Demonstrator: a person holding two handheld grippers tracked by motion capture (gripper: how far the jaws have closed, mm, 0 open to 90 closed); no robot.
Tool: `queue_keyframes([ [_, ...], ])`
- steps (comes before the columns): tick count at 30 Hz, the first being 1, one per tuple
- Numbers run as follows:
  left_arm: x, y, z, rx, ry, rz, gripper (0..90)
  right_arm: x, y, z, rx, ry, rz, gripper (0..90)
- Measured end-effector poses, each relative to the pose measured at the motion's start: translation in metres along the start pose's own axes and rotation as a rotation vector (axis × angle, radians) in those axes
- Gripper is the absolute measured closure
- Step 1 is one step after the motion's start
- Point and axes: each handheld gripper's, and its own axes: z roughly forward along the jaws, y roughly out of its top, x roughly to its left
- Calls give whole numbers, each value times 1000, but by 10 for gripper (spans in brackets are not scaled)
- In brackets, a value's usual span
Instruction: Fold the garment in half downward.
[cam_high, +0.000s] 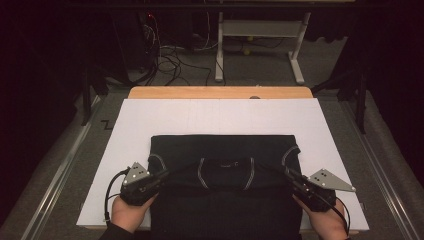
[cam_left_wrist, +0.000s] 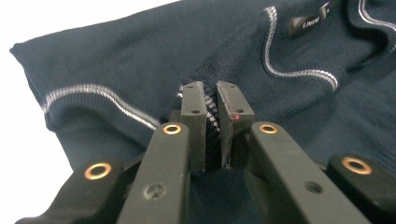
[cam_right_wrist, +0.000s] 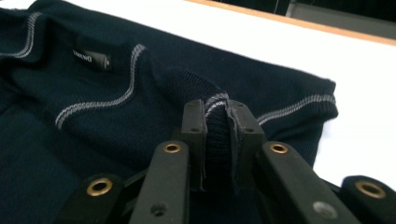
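Note:
A dark navy knit garment (cam_high: 225, 150) with pale grey stripe trim lies on the white sheet (cam_high: 220, 115). Its neck label (cam_left_wrist: 308, 21) faces up near the collar (cam_high: 225, 170). My left gripper (cam_high: 165, 175) is shut on a ribbed, striped edge of the garment (cam_left_wrist: 212, 112) at its left side. My right gripper (cam_high: 289, 173) is shut on the matching striped edge (cam_right_wrist: 217, 119) at the right side. Both pinched edges are lifted and pulled taut toward the collar. A hand holds each gripper at the near table edge.
The white sheet covers a wooden table (cam_high: 220, 92) with bare margins left, right and beyond the garment. Metal rails (cam_high: 60, 170) run along both sides on the grey floor. A desk frame (cam_high: 260, 40) and cables (cam_high: 170, 55) stand beyond the table.

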Motion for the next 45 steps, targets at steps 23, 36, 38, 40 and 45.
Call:
queue_keyframes([
  [23,-9,-23,2,90,-12,6,667,-4,-29,0,140,17,26,743],
  [36,-15,26,20,16,-23,-36,381,2,7,4,15,16,39,466],
  [38,-18,38,34,26,-41,-39,381,5,15,13,15,23,32,472],
  [40,-19,43,42,37,-49,-44,381,6,19,18,19,30,35,476],
  [45,-23,62,76,89,-53,-52,385,19,35,53,67,51,28,504],
])
